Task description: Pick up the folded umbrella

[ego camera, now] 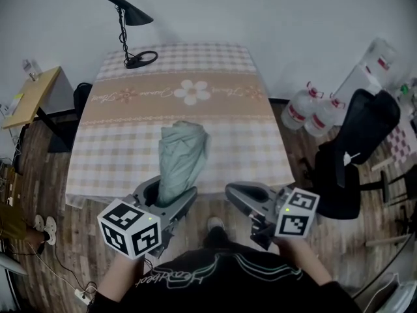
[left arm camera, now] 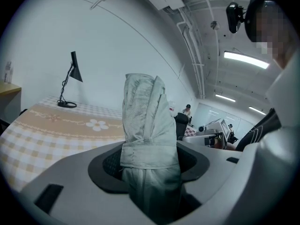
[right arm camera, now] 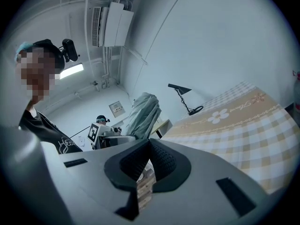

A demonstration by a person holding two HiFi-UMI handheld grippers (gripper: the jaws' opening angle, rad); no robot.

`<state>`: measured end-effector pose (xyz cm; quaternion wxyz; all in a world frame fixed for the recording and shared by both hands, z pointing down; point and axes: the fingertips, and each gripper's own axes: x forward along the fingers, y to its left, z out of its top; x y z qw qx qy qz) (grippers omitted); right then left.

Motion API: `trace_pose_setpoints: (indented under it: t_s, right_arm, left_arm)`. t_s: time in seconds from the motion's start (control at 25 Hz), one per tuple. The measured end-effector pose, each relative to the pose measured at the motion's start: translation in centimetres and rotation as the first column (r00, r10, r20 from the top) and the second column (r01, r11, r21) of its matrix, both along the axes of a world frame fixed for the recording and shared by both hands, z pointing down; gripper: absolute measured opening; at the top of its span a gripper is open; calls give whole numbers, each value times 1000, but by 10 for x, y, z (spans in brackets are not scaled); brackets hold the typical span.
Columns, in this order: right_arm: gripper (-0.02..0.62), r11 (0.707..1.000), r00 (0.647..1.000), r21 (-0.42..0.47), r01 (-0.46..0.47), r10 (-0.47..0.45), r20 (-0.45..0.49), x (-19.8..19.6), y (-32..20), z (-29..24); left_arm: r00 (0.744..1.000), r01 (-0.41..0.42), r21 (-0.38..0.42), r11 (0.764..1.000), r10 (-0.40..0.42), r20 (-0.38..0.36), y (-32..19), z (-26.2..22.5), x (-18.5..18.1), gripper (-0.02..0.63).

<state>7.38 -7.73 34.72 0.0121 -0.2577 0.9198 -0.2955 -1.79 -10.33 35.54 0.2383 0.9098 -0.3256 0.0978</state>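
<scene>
— So where does it sit against the checked tabletop (ego camera: 117, 155)?
— Over the near half. The folded umbrella (ego camera: 182, 152) juts toward the far side from the left gripper (ego camera: 168, 194), whose fingers (left arm camera: 65, 177) are clamped on it at the strap. The right gripper (ego camera: 236, 191) hangs just to the right, fingers together and empty.
— How will it handle?
— Light, I'd judge: soft, slick fabric over a stiff core. Grip firmly at the strap, or it may slide.

White wall (ego camera: 273, 12) top; checked table (ego camera: 124, 152) centre, black lamp (ego camera: 133, 13) upper left; office chair (ego camera: 365, 132) rt; wood floor (ego camera: 39, 197).
</scene>
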Motion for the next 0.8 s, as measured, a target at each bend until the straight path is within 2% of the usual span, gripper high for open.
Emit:
trace_pose_setpoints:
  t_s: [0.32,0.8]
  right_arm:
    - [11,997,1000,74,-29,29,-2,-3,20,-17]
    - [11,996,999,84,-32,31,7,-5,31,-22]
  left_arm:
    - [1000,-14,32,999,15,-22,17,-17,-5,258]
    - [1000,-10,50,999,11,-16,30,-25,-8,258]
